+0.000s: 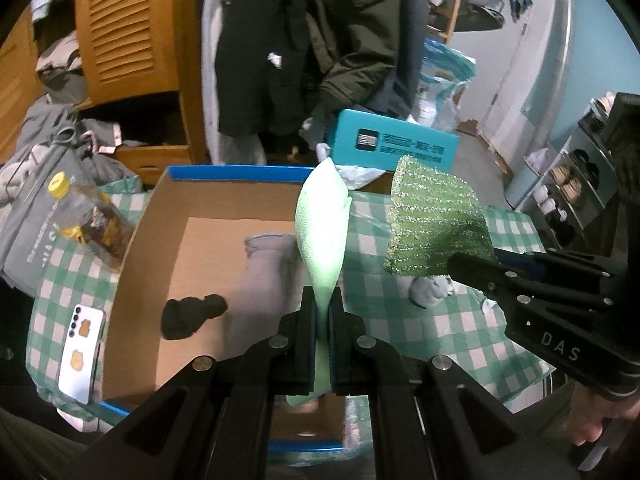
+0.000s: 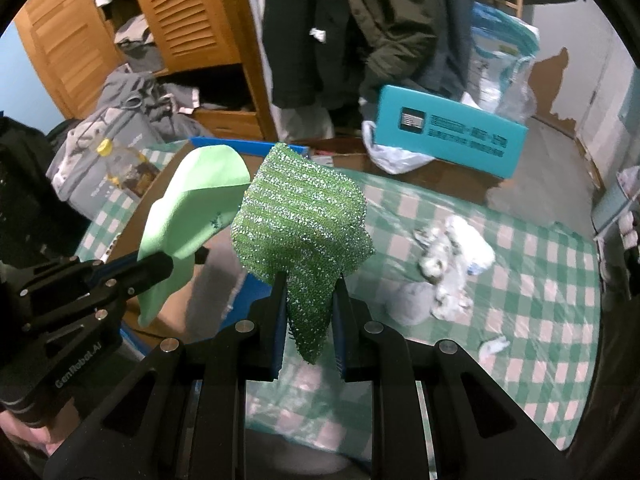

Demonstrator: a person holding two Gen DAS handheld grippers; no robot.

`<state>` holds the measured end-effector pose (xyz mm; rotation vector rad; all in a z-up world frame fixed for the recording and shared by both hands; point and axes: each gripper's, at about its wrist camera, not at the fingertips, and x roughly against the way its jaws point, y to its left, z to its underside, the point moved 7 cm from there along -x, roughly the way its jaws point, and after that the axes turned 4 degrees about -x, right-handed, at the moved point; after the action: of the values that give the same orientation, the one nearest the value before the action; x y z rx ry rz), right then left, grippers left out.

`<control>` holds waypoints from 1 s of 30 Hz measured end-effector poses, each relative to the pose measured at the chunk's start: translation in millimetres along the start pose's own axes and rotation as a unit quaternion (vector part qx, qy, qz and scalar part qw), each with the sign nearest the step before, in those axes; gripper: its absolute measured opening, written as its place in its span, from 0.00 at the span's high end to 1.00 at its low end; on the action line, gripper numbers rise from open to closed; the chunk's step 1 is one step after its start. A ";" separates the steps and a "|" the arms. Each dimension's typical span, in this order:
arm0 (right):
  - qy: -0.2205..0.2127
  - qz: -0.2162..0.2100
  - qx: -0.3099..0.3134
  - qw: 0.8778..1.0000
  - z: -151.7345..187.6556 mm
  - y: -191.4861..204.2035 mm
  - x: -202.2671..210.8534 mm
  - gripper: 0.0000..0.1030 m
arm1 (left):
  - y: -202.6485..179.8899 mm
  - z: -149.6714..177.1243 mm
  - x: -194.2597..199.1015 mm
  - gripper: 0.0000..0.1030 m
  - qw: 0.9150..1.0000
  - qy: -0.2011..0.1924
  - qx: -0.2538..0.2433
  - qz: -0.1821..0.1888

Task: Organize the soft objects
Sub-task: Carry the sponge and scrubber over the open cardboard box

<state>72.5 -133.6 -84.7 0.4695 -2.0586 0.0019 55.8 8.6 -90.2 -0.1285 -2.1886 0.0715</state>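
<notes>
Left hand-held gripper (image 1: 323, 312): jaws clamped together on the lower end of a pale green foam sheet (image 1: 322, 236), which stood up from the pads and curled at its top.
Right hand-held gripper (image 2: 310, 308): jaws pinched on the narrow bottom of a glittery green scrubber (image 2: 302, 224); the scrubber fanned out wide above the pads.
Position of both: the two held pieces hung side by side in the air, close but apart, the foam over the right part of the box (image 1: 144, 240), the scrubber over the checked cloth just right of it.
Box contents: a grey rolled cloth (image 1: 264, 276) and a black sock (image 1: 192, 314) lay on the cardboard floor.
Tabletop (image 2: 520, 280): covered in green-and-white check, with a grey sock (image 2: 412, 300) and crumpled white rags (image 2: 452, 252) lying right of the scrubber.
Left of box: a yellow-capped bottle (image 1: 86, 216) and a white phone (image 1: 82, 356).
Behind: a teal carton (image 1: 394, 144).
</notes>
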 end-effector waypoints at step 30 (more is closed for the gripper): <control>0.070 -0.044 0.058 0.995 -5.3 93.9 -78.2 0.83 | 85.1 28.9 -30.3 0.95 0.995 0.050 0.080 -0.035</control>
<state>80.4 -20.1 -129.6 0.6135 -1.9056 0.0994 55.4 89.3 -139.9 0.0339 -2.0773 0.1953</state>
